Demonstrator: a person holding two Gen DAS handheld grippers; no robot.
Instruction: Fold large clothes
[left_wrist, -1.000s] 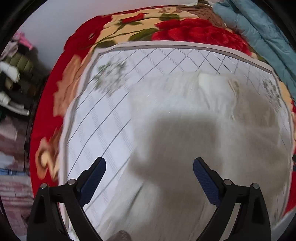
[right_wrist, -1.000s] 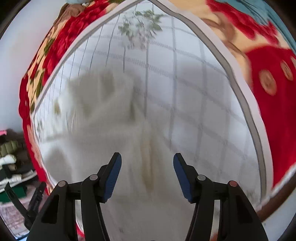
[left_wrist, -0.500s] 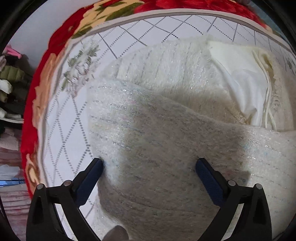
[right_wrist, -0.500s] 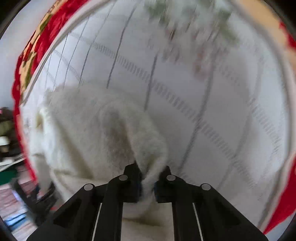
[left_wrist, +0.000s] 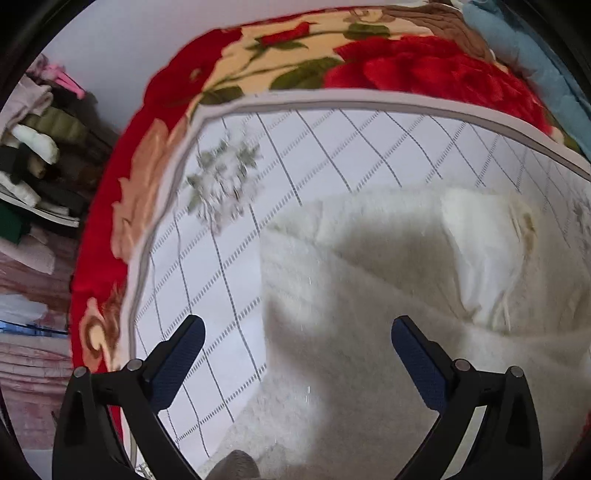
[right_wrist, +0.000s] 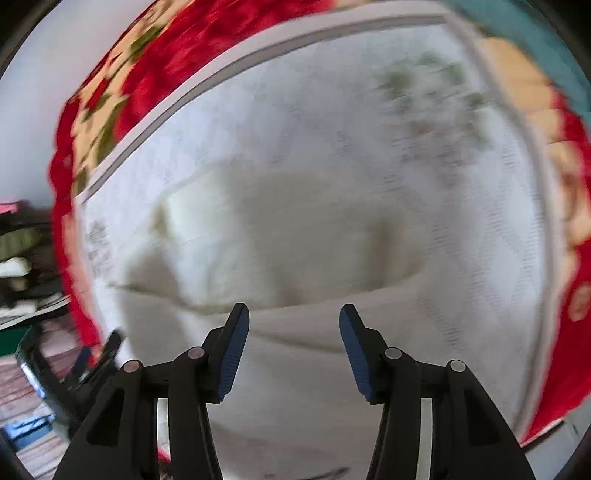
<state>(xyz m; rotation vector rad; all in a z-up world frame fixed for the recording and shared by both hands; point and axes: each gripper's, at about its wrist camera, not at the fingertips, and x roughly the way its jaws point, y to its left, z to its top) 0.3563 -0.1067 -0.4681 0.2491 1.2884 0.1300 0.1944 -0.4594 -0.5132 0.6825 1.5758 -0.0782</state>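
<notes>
A fuzzy cream-white garment (left_wrist: 369, 295) lies partly folded on a white grid-pattern quilt (left_wrist: 332, 147); a smooth white lining (left_wrist: 476, 251) shows at its upper right. My left gripper (left_wrist: 295, 347) is open and empty above the garment's left edge. In the right wrist view the same garment (right_wrist: 295, 229) lies blurred across the middle, with a fold ridge just ahead of the fingers. My right gripper (right_wrist: 291, 332) is open and empty above it. The left gripper (right_wrist: 92, 354) shows at the lower left there.
The quilt lies on a red floral blanket (left_wrist: 406, 70) with a blue blanket (left_wrist: 535, 66) at the far right. Shelves of folded clothes (left_wrist: 33, 155) stand to the left. The quilt's grey border (right_wrist: 221, 77) runs around the garment.
My right gripper has let go of the garment fold it pinched and now stands open above it. My left gripper has lifted back from the garment, still open.
</notes>
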